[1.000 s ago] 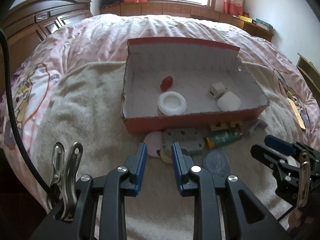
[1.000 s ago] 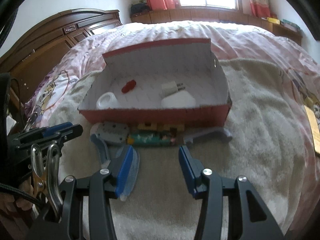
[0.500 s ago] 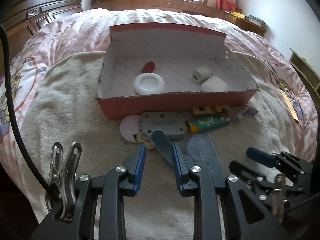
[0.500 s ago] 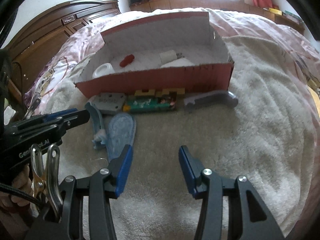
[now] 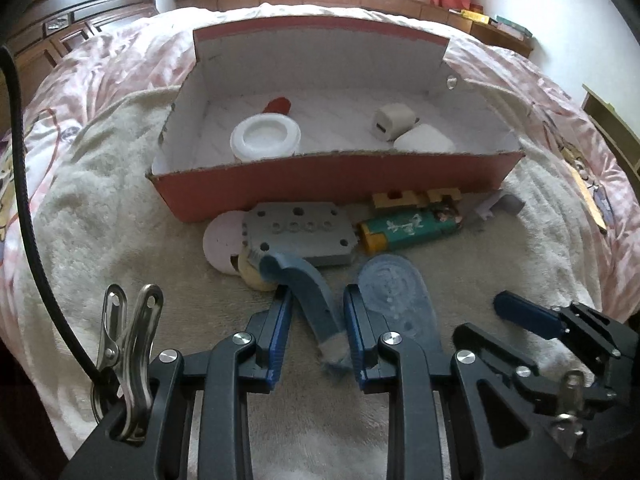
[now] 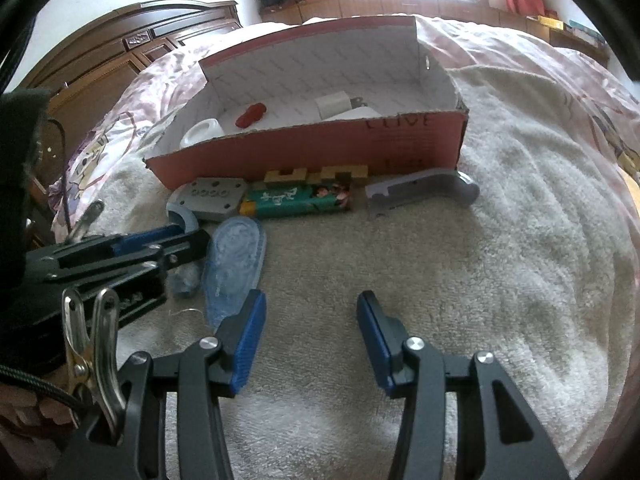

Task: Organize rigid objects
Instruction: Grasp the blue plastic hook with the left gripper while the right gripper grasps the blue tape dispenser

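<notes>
A red cardboard box point(image 5: 320, 178) with a white inside stands on the towel, also seen as the box point(image 6: 320, 152). It holds a white lid point(image 5: 264, 138), a red piece point(image 5: 277, 105), a white charger cube point(image 5: 394, 122) and a white case point(image 5: 424, 144). A blue curved piece point(image 5: 306, 292) lies in front. My left gripper point(image 5: 318, 332) is low over it, jaws apart on either side of its near end, pads not pressing. My right gripper point(image 6: 310, 332) is open over bare towel, with a clear blue insole-shaped piece point(image 6: 236, 264) just left of it.
Along the box front lie a grey holed plate point(image 5: 298, 232), a pink disc point(image 5: 220, 244), a green lighter-like box point(image 5: 408, 228), a wooden puzzle block point(image 5: 416, 198) and a grey handle point(image 6: 424, 190). All rest on a cream towel point(image 6: 460, 280) on a pink bed.
Both grippers have sunk toward the towel and moved closer to the objects. The blue curved piece now lies between the left jaws. Neither gripper's opening has changed.
</notes>
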`<state>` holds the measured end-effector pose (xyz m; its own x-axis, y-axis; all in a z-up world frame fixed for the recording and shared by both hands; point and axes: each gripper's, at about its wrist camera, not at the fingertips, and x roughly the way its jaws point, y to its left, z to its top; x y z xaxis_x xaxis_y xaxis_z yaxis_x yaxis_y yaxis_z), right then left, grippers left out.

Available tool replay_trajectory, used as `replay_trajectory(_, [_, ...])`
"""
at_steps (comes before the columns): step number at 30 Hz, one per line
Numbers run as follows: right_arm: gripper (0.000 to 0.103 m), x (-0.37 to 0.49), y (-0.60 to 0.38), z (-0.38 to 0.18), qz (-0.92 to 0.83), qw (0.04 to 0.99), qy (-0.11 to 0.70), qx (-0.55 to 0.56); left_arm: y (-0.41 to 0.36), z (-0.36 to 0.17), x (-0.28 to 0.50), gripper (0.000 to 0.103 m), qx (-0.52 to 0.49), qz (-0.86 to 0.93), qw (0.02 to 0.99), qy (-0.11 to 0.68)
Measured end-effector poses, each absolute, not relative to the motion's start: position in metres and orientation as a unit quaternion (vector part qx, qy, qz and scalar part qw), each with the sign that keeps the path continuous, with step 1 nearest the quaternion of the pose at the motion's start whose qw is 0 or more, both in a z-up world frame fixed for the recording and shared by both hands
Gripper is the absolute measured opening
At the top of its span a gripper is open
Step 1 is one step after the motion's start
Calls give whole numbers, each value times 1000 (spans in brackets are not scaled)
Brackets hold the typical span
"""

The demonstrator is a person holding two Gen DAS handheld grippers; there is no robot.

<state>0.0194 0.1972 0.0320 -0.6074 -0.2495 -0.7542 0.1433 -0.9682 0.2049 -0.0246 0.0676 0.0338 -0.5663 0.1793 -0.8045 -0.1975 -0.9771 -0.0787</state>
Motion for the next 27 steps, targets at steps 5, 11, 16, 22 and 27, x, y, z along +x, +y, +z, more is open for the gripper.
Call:
replay_trajectory(5, [50,20,197,32,-895,110,-61,428,63,33,-19,26,-444,888,116,15])
replay_trajectory(11, [50,21,196,32,-895,108,-56,429,47,35,-11,25,-439,892,105,23])
replay_trajectory(16, [52,21,194,32,-896,106,-54,428,26,31,-8,26,-443,890,111,-11])
replay_trajectory(22, [53,21,192,31,-897,103,-47,427,25,23,-13,31,-450,884,120,-43])
replay_trajectory(27, [55,21,191,31,-898,103,-47,426,30,22,-13,32,-445,887,119,-29])
